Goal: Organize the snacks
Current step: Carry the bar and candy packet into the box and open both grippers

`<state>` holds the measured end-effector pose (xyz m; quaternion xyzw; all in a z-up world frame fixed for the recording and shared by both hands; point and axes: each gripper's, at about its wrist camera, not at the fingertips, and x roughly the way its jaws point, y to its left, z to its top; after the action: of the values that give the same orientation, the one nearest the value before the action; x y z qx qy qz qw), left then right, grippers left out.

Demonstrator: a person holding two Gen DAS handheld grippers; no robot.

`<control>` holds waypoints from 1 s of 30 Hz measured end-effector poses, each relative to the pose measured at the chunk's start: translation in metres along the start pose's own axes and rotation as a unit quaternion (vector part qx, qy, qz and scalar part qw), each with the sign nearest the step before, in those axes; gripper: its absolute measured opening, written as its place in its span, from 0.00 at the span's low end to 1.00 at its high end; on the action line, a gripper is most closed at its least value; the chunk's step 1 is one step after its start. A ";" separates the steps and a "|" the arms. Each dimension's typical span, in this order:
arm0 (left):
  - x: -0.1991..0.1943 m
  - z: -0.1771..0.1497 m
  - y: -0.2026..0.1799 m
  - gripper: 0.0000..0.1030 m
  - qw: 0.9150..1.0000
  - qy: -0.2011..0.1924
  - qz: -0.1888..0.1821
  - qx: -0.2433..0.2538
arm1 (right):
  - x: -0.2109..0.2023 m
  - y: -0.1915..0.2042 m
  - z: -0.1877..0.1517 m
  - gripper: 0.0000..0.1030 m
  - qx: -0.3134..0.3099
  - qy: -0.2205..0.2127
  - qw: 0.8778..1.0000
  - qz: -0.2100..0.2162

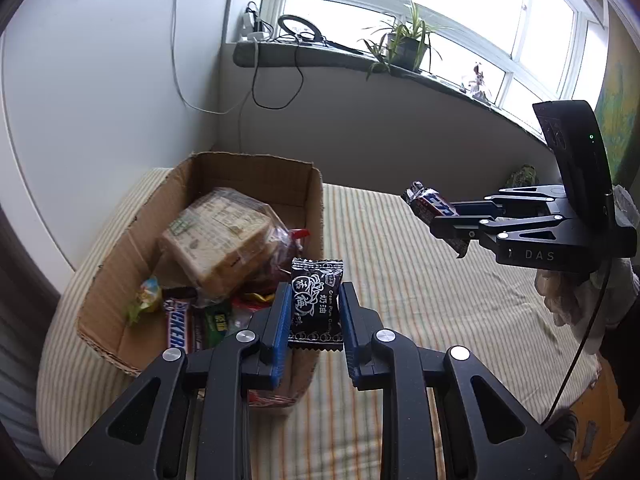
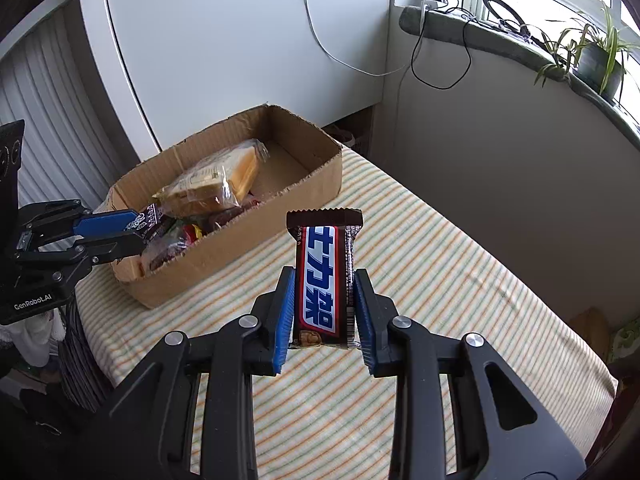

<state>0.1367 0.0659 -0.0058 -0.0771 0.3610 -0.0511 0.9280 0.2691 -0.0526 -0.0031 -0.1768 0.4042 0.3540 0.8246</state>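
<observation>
Striped tablecloth [image 2: 440,280] carrying an open cardboard box [image 2: 240,252], already part-filled with a bagged loaf [image 1: 224,236] and wrapped bars, evidently the collecting place. Right gripper [image 2: 324,312], clamped on a chocolate bar [image 2: 324,276], holds it upright above the cloth, apart from the box. Left gripper [image 1: 315,312], clamped on a black candy packet [image 1: 316,304], hangs over the box's near edge, probably for dropping in.

- I'm seeing the box [image 2: 240,240] sitting on the table [image 2: 440,280], near the wall.
- Bread [image 2: 212,184] is lying in the box, over the other snacks [image 1: 180,320].
- A plant [image 1: 404,46] is standing on the sill [image 1: 320,56] behind.
</observation>
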 end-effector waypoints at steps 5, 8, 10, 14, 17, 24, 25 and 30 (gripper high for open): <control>-0.006 0.002 0.023 0.21 1.000 -0.007 0.018 -0.011 | 0.017 0.010 0.021 0.29 -0.004 0.000 1.000 0.001; -0.008 0.000 0.031 0.21 0.999 -0.007 0.029 -0.013 | 0.028 0.012 0.032 0.29 0.001 0.001 1.000 0.003; -0.008 0.001 0.037 0.21 0.999 -0.007 0.035 -0.014 | 0.035 0.013 0.038 0.29 0.006 0.001 1.000 0.006; -0.007 0.002 0.046 0.21 0.999 -0.008 0.042 -0.015 | 0.046 0.017 0.051 0.29 0.007 0.003 1.000 0.004; -0.006 0.003 0.051 0.21 0.999 -0.009 0.046 -0.016 | 0.053 0.019 0.060 0.29 0.010 0.005 1.000 0.008; -0.003 0.007 0.061 0.21 0.999 -0.011 0.048 -0.018 | 0.071 0.024 0.073 0.29 0.010 0.012 1.000 0.006; -0.003 0.007 0.062 0.21 0.999 -0.011 0.049 -0.019 | 0.073 0.025 0.074 0.29 0.010 0.013 1.000 0.007; -0.002 0.009 0.068 0.21 0.998 -0.010 0.050 -0.024 | 0.084 0.030 0.079 0.29 0.011 0.018 1.000 0.009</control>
<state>0.1439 0.1335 -0.0104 -0.0816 0.3564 0.0048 0.9307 0.3258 0.0504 -0.0213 -0.1705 0.4248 0.3541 0.8155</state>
